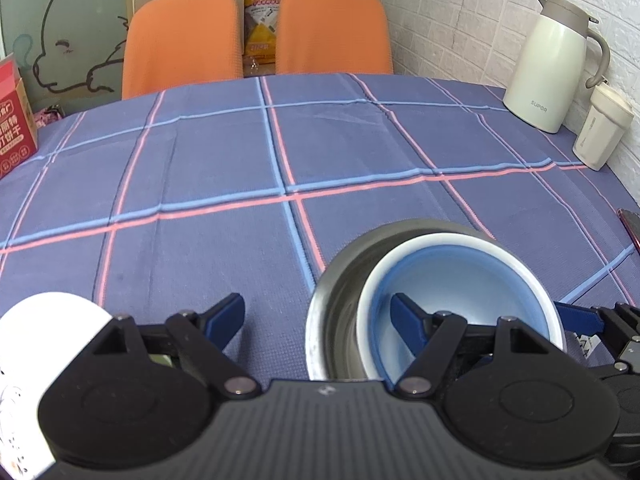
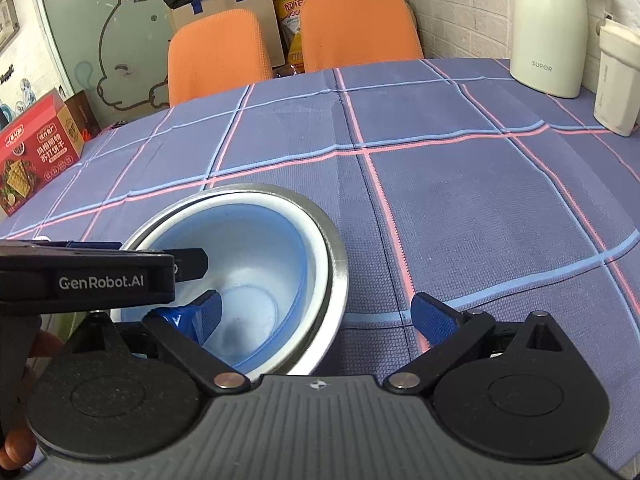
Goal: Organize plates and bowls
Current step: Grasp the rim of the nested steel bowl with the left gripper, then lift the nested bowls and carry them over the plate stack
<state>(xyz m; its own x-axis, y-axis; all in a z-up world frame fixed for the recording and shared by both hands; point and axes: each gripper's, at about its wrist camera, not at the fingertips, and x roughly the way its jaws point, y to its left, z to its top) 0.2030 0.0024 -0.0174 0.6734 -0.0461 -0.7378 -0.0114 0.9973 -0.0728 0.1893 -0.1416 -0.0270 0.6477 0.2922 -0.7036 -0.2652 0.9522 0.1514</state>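
Observation:
A light blue bowl [image 1: 460, 280] sits nested in a steel bowl [image 1: 332, 304] on the checked tablecloth. My left gripper [image 1: 318, 314] is open and straddles the bowls' left walls, with one finger in the blue bowl and the other over the cloth. My right gripper [image 2: 316, 314] is also open and straddles the right walls of the blue bowl [image 2: 256, 264] and steel bowl [image 2: 336, 264]. Neither gripper's pads press on the walls. One finger [image 2: 192, 265] of the left gripper reaches into the bowl from the left. A white bowl [image 1: 48, 328] lies at the lower left, partly hidden by the gripper.
A cream thermos jug [image 1: 556, 64] and a cream cup [image 1: 600, 128] stand at the far right by the brick wall. A red biscuit box [image 2: 36, 152] sits at the left edge. Two orange chairs [image 1: 180, 40] stand behind the table. A dark red flat object [image 1: 630, 224] lies at the right edge.

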